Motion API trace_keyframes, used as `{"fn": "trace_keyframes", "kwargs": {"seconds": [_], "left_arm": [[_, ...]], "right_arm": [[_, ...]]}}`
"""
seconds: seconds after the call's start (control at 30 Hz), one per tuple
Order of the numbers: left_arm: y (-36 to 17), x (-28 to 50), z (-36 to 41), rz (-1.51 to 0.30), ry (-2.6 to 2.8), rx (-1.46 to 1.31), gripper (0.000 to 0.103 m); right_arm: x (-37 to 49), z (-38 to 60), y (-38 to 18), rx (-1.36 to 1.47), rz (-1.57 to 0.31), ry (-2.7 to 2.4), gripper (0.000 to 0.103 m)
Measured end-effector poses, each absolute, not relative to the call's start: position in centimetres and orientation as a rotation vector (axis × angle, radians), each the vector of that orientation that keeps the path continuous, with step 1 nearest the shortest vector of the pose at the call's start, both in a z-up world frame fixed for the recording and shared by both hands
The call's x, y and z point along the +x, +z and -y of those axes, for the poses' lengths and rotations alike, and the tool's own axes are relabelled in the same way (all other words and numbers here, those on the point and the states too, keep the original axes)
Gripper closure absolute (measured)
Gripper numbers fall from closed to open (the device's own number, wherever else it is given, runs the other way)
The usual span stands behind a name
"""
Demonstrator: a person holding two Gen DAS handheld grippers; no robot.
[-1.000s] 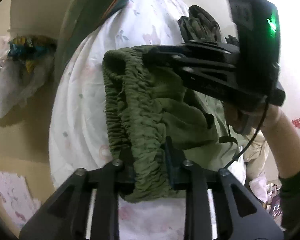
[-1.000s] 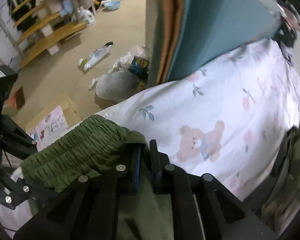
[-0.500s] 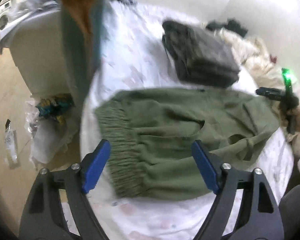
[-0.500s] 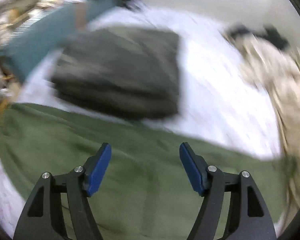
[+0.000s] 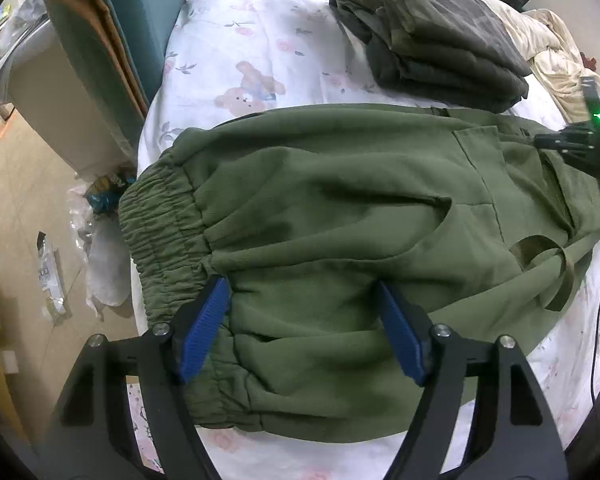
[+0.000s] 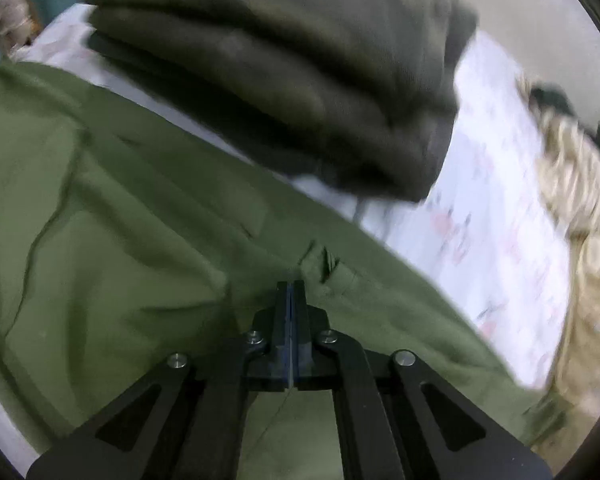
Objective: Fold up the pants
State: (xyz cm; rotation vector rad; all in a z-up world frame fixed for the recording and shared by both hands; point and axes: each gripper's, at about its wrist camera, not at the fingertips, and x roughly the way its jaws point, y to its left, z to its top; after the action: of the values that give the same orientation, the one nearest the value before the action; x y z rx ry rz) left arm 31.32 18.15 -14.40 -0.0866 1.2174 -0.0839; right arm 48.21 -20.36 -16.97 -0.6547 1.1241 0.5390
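Olive green pants lie folded across a white printed bedsheet, with the elastic waistband at the left. My left gripper is open, its blue pads just above the pants near the waistband. My right gripper is shut, its tips pressed together against the far edge of the pants; whether cloth is pinched between them is unclear in the blurred view. It also shows in the left wrist view at the right end of the pants.
A stack of folded dark camouflage pants lies behind the green pants, also in the right wrist view. Cream crumpled clothes lie at the far right. A teal and brown headboard and littered floor are on the left.
Both grippers let go of the waistband and the pants now lie flat on the bed. My left gripper opened and drew back. My right gripper moved to the far edge and shut.
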Motion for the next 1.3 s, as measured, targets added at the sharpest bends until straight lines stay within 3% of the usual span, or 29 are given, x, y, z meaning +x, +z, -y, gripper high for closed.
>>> {"fn": "trace_keyframes", "kwargs": {"seconds": [0.23,0.37,0.43,0.5,0.53,0.63,0.67,0.7,0.77,1.07,1.3], "left_arm": [[-14.3,31.0,-18.4,-1.204,-0.099,-0.097,0.030],[-14.3,31.1,-18.3,-1.209,-0.094,-0.094,0.030],[-14.4,31.1,-18.3,-1.212,-0.090,-0.092,0.030],[-14.4,31.1,-18.3,-1.210,-0.092,-0.095,0.030],[-14.4,31.1,-18.4,-1.209,-0.095,-0.098,0.030],[-14.5,31.0,-18.4,-1.206,-0.102,-0.099,0.030],[-14.5,31.0,-18.4,-1.206,-0.103,-0.098,0.030],[-14.5,31.0,-18.4,-1.208,-0.101,-0.098,0.030],[-14.5,31.0,-18.4,-1.209,-0.099,-0.098,0.030],[-14.1,31.1,-18.9,-1.204,-0.111,-0.140,0.029],[-14.6,31.3,-17.2,-1.221,-0.101,-0.015,0.028]], "right_arm": [[48.4,22.8,-9.7,-0.532,-0.911,0.505,0.103],[52.1,23.7,-11.1,-0.357,-1.070,0.511,0.101],[52.8,23.2,-12.7,-0.307,-1.163,0.529,0.088],[52.3,22.3,-14.3,-0.395,-1.186,0.521,0.048],[52.0,22.0,-14.9,-0.432,-1.189,0.520,0.045],[51.3,21.2,-17.0,-0.564,-1.211,0.484,0.049],[51.1,21.1,-17.5,-0.597,-1.211,0.474,0.068],[50.9,21.0,-17.9,-0.623,-1.216,0.473,0.097],[50.3,21.2,-17.5,-0.629,-1.196,0.483,0.103],[49.7,22.7,-11.0,-0.593,-0.971,0.453,0.103],[53.6,20.6,-18.4,-0.611,-1.113,0.362,0.101]]}}
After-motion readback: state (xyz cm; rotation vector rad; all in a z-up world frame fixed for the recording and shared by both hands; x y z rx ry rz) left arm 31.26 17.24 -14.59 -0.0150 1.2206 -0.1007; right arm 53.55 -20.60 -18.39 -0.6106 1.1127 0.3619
